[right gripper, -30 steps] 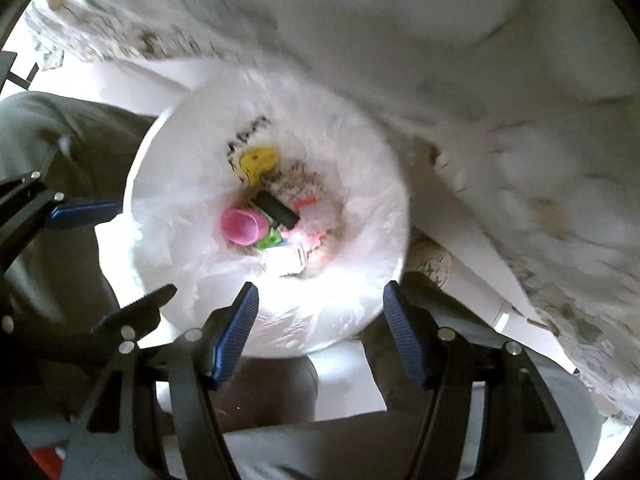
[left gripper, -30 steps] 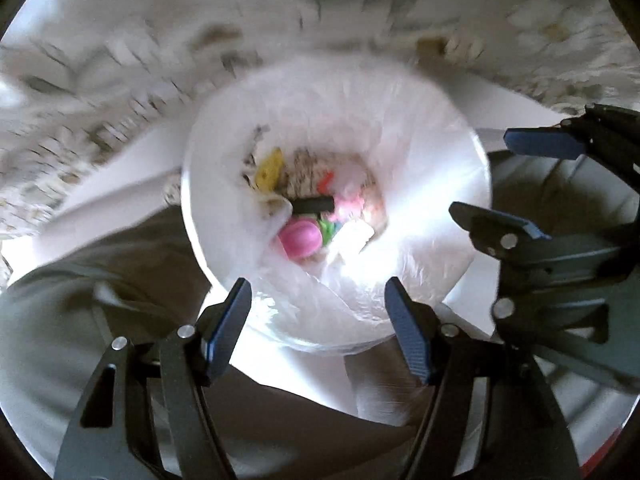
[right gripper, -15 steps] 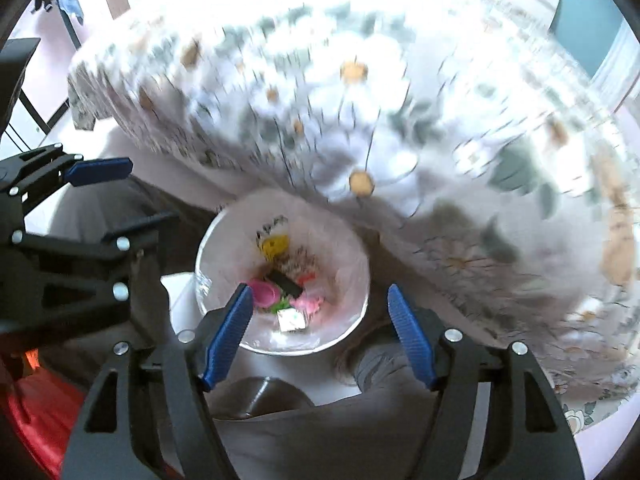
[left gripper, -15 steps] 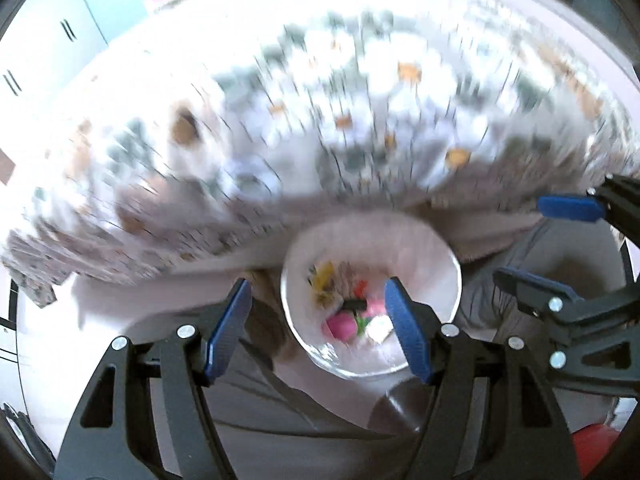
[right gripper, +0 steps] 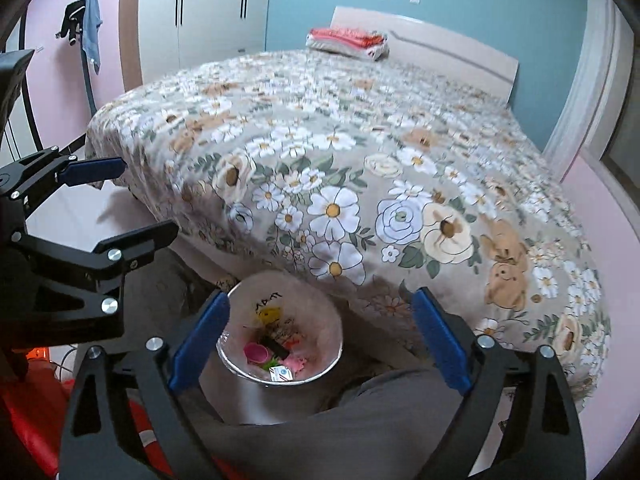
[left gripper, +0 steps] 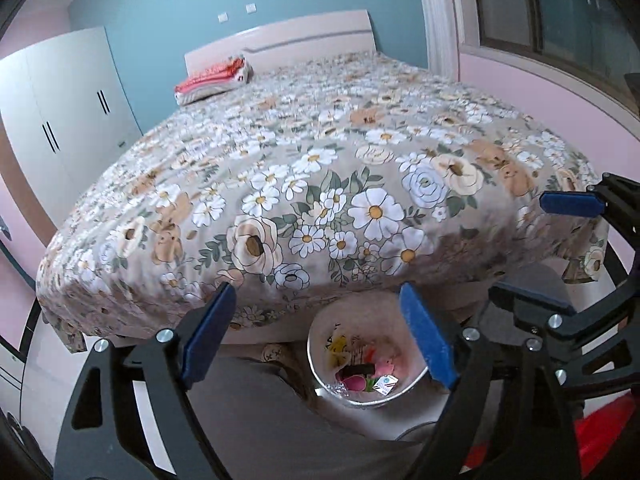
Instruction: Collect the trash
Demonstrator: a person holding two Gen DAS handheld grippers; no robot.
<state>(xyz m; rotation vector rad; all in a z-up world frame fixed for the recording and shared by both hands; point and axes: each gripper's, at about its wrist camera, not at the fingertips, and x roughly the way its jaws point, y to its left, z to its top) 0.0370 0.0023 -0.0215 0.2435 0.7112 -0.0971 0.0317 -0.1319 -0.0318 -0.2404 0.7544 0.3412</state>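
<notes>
A round bin with a white plastic liner (left gripper: 394,312) stands on the floor at the foot of the bed; it also shows in the right wrist view (right gripper: 320,312). Inside lie a pink cup (right gripper: 257,353), a yellow wrapper (right gripper: 269,314), a black piece (right gripper: 276,347) and a small white packet (right gripper: 282,373). My left gripper (left gripper: 318,338) is open and empty, high above the bin. My right gripper (right gripper: 318,344) is open and empty, also high above it. Each gripper shows in the other's view, the right one (left gripper: 556,252) and the left one (right gripper: 116,204).
A large bed with a floral cover (left gripper: 320,168) fills the middle. A folded red and white blanket (left gripper: 214,80) lies by the headboard (left gripper: 304,46). White wardrobes (left gripper: 60,112) stand left. The person's grey trouser legs (left gripper: 256,420) are beside the bin. Something red (right gripper: 28,412) lies on the floor.
Both grippers have risen and tilted up from just above the bin. The bin now looks small and low in view and the whole bed has come into sight. Both stayed open and empty.
</notes>
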